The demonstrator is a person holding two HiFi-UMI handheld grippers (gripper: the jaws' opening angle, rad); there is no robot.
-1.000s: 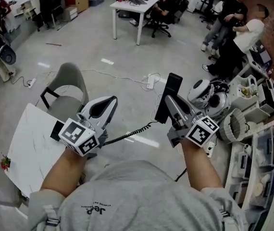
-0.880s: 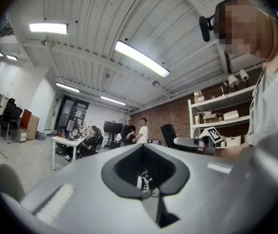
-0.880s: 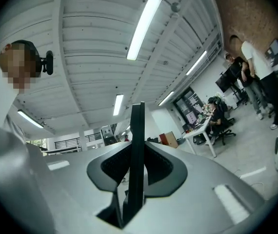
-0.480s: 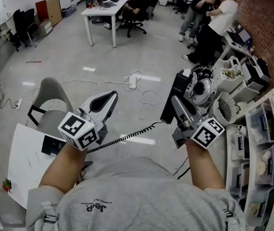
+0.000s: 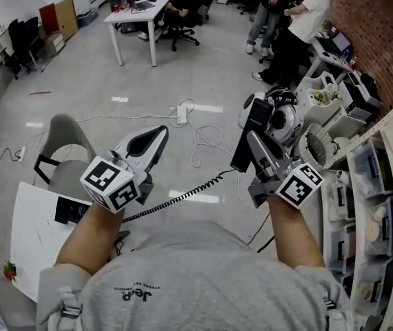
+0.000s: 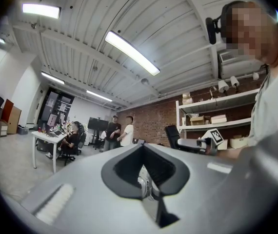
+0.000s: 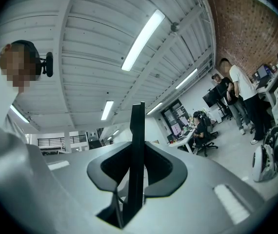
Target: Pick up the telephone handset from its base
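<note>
Overhead on an open-plan office, read left to right. At far left, white table (image 5: 31,240) bearing a flat black item (image 5: 67,209), too small to name. Just behind it, grey chair (image 5: 64,131). Far back, white desk (image 5: 136,21) with a seated worker (image 5: 183,5). Next, left gripper (image 5: 158,134), raised over the grey floor (image 5: 183,67), jaws pressed together on nothing. From that gripper's own camera, two grey jaws meeting along one seam under long ceiling strip lights (image 6: 131,52). Black-and-white square markers on its cube (image 5: 110,183), no lettering. Bottom centre, grey sweatshirt (image 5: 183,281) printed with what reads as "JeP", the smaller line beneath illegible. Black coiled cord (image 5: 183,197) strung across the middle, from under the left forearm (image 5: 89,236) up to the telephone handset (image 5: 250,124). Handset aloft right of centre, well apart from the table, clamped edge-on between the jaws of the right gripper (image 5: 252,142). From that gripper's own camera, a thin black slab standing upright between the two jaws. Matching marker cube on that gripper. On the floor beyond, white power strip (image 5: 181,112) amid loose cables (image 5: 203,140). Further right, round white-and-black helmet-like devices (image 5: 284,125), then white shelving (image 5: 388,121) stacked with bins (image 5: 376,161), labels unreadable, beside a red brick wall (image 5: 383,19). Two people standing (image 5: 289,26) at top right, near the brick.
</note>
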